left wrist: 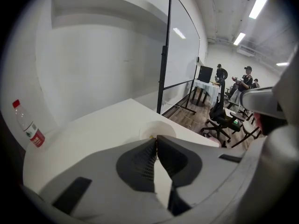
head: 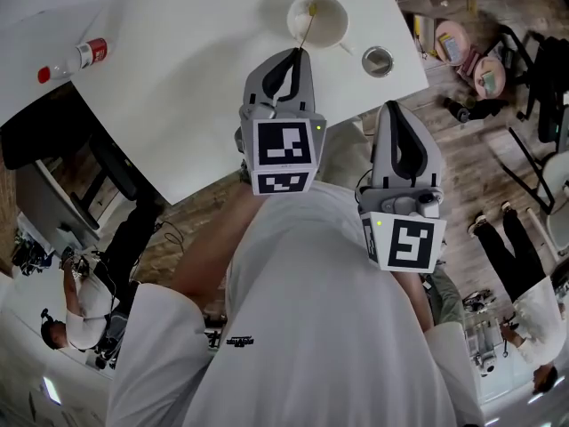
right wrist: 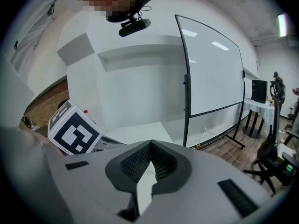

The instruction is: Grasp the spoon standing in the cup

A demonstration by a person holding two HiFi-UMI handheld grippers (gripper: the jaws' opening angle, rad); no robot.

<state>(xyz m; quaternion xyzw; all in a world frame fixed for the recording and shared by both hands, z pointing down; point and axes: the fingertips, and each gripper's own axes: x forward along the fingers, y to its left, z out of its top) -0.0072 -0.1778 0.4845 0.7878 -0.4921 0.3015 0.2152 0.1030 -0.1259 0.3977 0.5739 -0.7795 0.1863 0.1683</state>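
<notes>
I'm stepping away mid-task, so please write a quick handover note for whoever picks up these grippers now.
Left hand-held gripper: jaws shut on the spoon by its handle, at the near rim of the cup.
Right hand-held gripper: shut, empty, held back short of the table.
Cup stands upright on the table.
Done: spoon grasped.
Left: check the grip holds.

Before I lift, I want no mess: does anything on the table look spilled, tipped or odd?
Nothing stands out. The cup stands upright on the white table with no spill around it. The spoon leans in it, its handle end between the left gripper's shut jaws.
</notes>
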